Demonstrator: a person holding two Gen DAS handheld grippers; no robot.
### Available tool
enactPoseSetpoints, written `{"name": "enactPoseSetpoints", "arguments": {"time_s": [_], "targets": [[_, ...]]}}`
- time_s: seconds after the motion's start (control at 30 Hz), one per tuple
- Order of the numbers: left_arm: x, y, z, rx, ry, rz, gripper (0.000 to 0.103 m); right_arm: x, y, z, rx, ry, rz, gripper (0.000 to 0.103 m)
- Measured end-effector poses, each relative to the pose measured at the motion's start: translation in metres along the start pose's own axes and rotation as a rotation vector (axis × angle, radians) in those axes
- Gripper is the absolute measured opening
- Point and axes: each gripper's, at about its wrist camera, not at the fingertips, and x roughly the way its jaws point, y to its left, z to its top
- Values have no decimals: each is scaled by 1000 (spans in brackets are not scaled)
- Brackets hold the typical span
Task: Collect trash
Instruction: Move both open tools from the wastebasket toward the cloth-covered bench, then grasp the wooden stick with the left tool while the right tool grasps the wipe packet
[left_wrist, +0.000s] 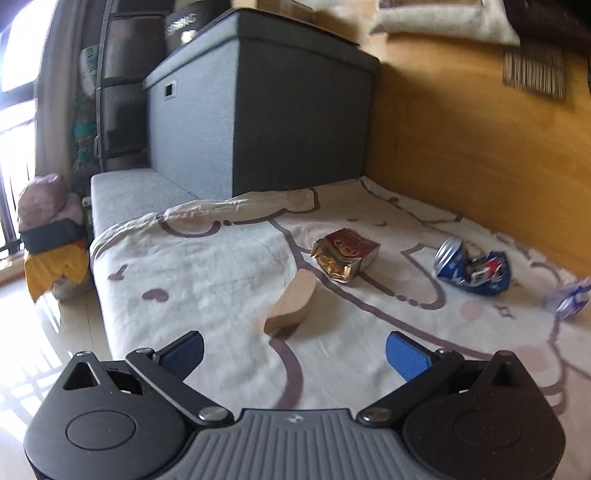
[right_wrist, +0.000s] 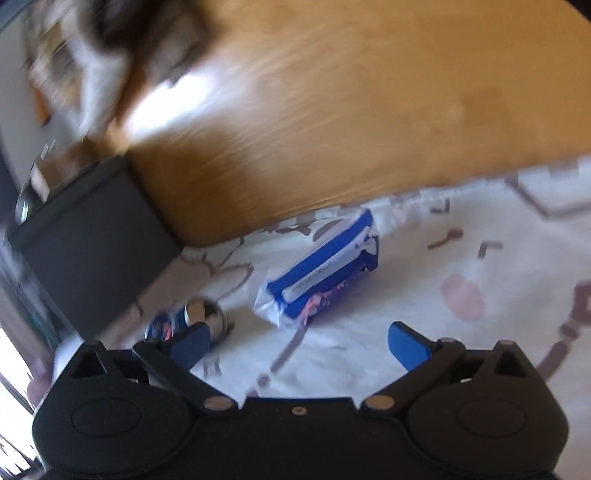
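Trash lies on a white patterned blanket (left_wrist: 221, 280). In the left wrist view a wooden block (left_wrist: 291, 306) sits just ahead of my open left gripper (left_wrist: 295, 350), with a crumpled red and gold packet (left_wrist: 345, 256) behind it and a crushed blue can (left_wrist: 472, 271) to the right. A blue and white wrapper (left_wrist: 570, 297) shows at the right edge. In the right wrist view, which is blurred, that blue and white wrapper (right_wrist: 321, 269) lies ahead of my open right gripper (right_wrist: 299, 347). The crushed can (right_wrist: 192, 321) sits by the left fingertip (right_wrist: 194, 341).
A dark grey storage box (left_wrist: 258, 110) stands behind the blanket on the left. A wooden panel (left_wrist: 480, 147) runs along the blanket's far side. Bags and a yellow cloth (left_wrist: 55, 258) sit on the glossy floor (left_wrist: 44, 350) at the left.
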Motion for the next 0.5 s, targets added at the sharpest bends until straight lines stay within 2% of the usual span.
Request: {"name": "enactPoseSetpoints", "arguments": {"time_s": [0.17,0.3,0.5], "targets": [[25,-2,2,129,-18,-11,103,27,-17,9,210,12,18,103],[48,-5,-3,234,40,-9,103,43,-23,12,324,10,4,103],[64,4,-4,188,68,-59,103,64,-21,17,400,7,58,101]]}}
